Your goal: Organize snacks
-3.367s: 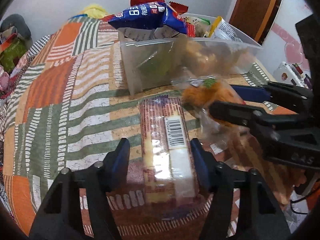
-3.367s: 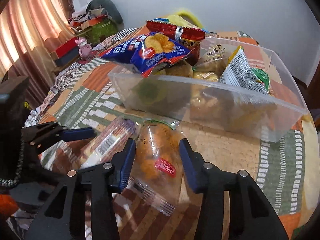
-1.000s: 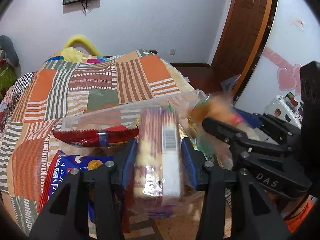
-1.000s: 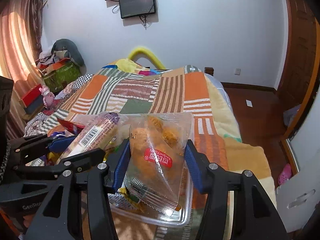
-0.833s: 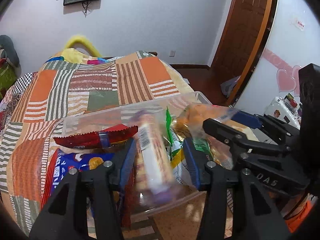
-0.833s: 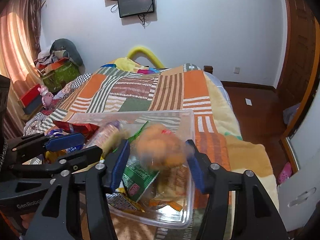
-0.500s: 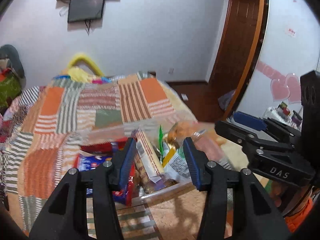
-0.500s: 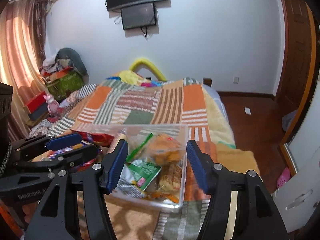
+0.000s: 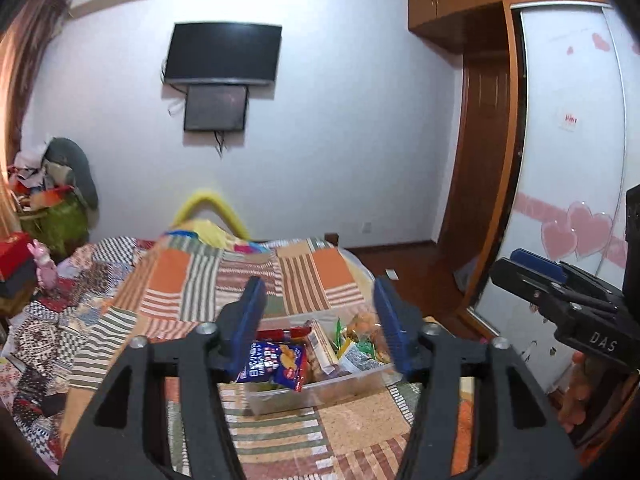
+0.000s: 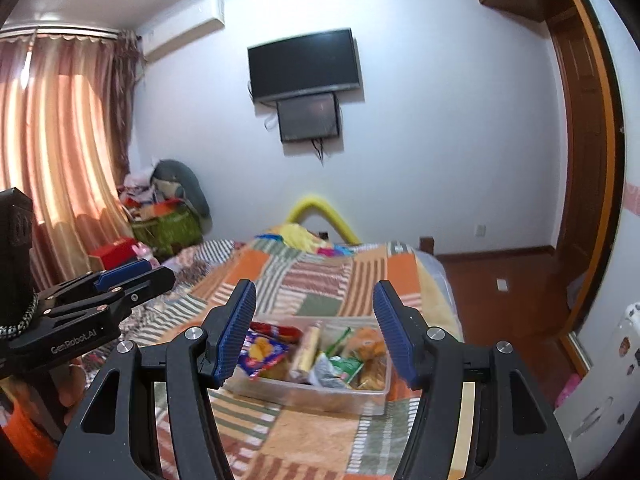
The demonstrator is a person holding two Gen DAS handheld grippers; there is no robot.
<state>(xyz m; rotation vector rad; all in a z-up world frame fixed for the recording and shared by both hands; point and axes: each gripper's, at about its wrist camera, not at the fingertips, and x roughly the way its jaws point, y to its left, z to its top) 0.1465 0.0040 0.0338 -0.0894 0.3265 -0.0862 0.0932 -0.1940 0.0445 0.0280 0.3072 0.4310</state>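
A clear plastic bin (image 9: 320,394) (image 10: 320,392) full of snack packets sits on the patchwork bed. It holds a blue chip bag (image 9: 276,362) (image 10: 262,354), the long striped biscuit pack (image 9: 322,340) (image 10: 306,348) and the orange snack bag (image 9: 362,328) (image 10: 366,340). My left gripper (image 9: 320,320) is open and empty, raised well above and behind the bin. My right gripper (image 10: 316,328) is open and empty too, at a similar height. Each gripper shows at the side of the other's view.
The patchwork bedspread (image 9: 192,280) covers the bed, with a yellow headboard hoop (image 10: 324,208) at the far end. A TV (image 9: 222,54) hangs on the wall. Clutter and a green basket (image 10: 168,228) stand at left; a wooden door (image 9: 480,200) and wardrobe at right.
Both grippers opened and dropped the biscuit pack and the orange snack bag into the bin, then rose and pulled back, so the bin now looks small and far below.
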